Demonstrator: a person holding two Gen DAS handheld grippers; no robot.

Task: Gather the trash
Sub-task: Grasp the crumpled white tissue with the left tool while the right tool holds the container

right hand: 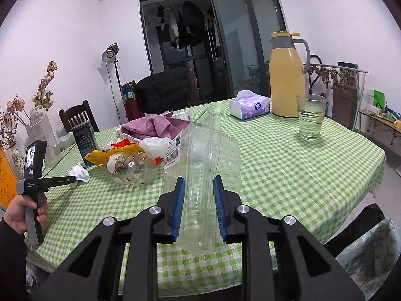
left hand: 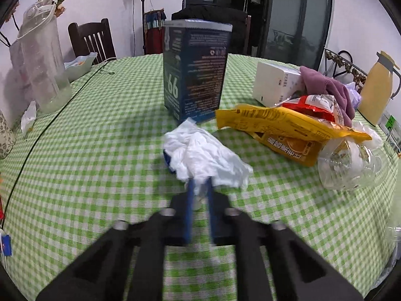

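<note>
My left gripper [left hand: 199,184] is shut on a crumpled white tissue [left hand: 205,156], holding it just over the green checked tablecloth [left hand: 100,150]; the tissue also shows in the right wrist view [right hand: 80,172]. My right gripper [right hand: 199,184] is shut on a clear plastic clamshell container [right hand: 203,155] and holds it above the table's near edge. More trash lies in a pile: a yellow snack bag [left hand: 288,130], a red wrapper [left hand: 313,105] and a crushed clear plastic bottle [left hand: 351,165], which also shows in the right wrist view [right hand: 132,170].
A dark blue carton [left hand: 195,72] stands behind the tissue. A white box [left hand: 275,82], a purple cloth [left hand: 328,85], a yellow thermos [right hand: 287,75], a glass [right hand: 310,115], a tissue box [right hand: 249,107] and a clear pitcher [left hand: 42,60] are on the table. A plastic bag [right hand: 371,255] hangs lower right.
</note>
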